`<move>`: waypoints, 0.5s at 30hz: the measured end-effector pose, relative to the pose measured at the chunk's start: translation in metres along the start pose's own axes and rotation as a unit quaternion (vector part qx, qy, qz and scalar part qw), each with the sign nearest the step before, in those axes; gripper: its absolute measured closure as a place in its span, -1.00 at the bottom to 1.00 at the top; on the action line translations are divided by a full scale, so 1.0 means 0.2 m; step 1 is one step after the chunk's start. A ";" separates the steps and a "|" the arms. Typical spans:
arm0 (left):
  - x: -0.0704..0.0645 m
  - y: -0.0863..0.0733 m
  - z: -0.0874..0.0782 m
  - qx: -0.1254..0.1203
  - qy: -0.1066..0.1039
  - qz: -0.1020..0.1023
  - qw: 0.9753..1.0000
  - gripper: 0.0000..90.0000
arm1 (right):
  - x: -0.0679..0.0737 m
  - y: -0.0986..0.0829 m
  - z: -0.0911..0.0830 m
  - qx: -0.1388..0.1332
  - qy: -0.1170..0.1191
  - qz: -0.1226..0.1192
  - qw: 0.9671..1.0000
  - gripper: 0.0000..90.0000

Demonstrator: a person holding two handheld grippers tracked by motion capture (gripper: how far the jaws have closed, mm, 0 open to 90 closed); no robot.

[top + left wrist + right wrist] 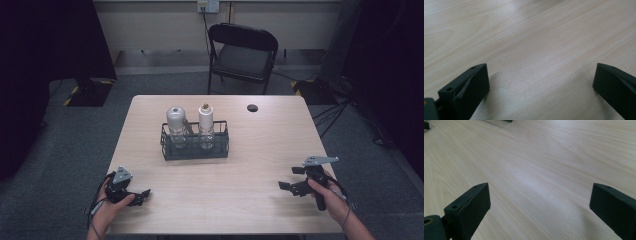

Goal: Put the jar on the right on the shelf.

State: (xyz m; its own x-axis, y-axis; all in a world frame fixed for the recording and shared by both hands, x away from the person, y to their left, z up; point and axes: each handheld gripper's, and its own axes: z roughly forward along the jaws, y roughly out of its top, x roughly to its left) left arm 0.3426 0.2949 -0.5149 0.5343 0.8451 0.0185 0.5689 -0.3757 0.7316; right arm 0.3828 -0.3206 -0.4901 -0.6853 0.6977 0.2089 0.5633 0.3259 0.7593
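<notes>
A black wire basket (195,148) stands mid-table and holds two upright bottles: a silver-capped one (175,123) on the left and a white one with a cork-like top (205,122) on the right. My left gripper (141,196) rests low at the table's front left, held in a hand, jaws wide open over bare wood (541,72). At the front right my right gripper (290,179) is also open with nothing between its jaws, pointing left over the tabletop (539,187).
The light wooden table (260,150) has a small dark round hole (252,107) near its far right. A black folding chair (242,55) stands behind the table. Cables and dark stands sit on the grey floor at both sides.
</notes>
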 end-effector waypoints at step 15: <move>0.00 0.00 0.00 0.000 0.000 0.000 1.000 -1.00 | -0.03 -0.08 -0.04 0.006 -0.004 0.008 1.000 -0.95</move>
State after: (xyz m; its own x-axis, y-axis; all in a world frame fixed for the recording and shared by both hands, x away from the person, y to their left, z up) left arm 0.3425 0.2948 -0.5149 0.5333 0.8457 0.0184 0.5696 -0.3750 0.7314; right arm 0.3739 -0.3357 -0.4990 -0.6721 0.7083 0.2158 0.5796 0.3220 0.7486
